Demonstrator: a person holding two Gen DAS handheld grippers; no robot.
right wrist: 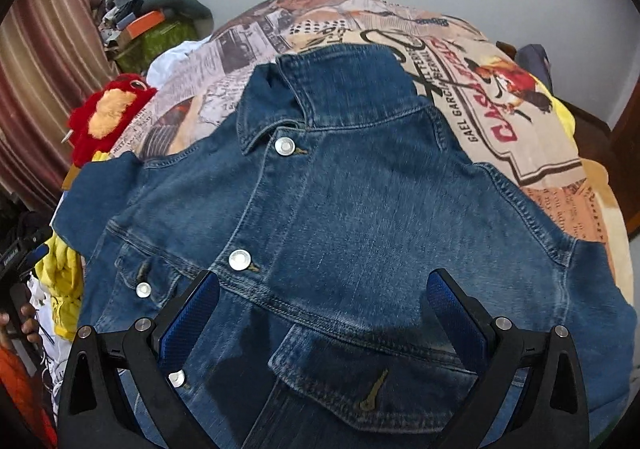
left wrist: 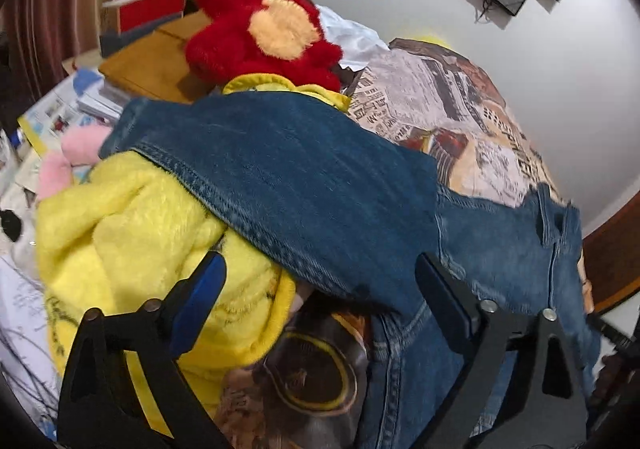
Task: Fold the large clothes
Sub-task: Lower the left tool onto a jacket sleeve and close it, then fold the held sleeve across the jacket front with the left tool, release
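Note:
A blue denim jacket lies front up on a bed with a printed blanket, collar toward the far wall, buttons closed. My right gripper is open and empty, just above the jacket's chest near a pocket flap. In the left wrist view, one jacket sleeve stretches out to the left over a yellow fleece garment. My left gripper is open and hovers at the sleeve's lower edge where it meets the jacket body, holding nothing.
A red plush toy sits at the bed's far left, also in the right wrist view. Boxes, papers and a pink plush crowd the left side. A striped curtain hangs at left. A person's fingers show at the lower left.

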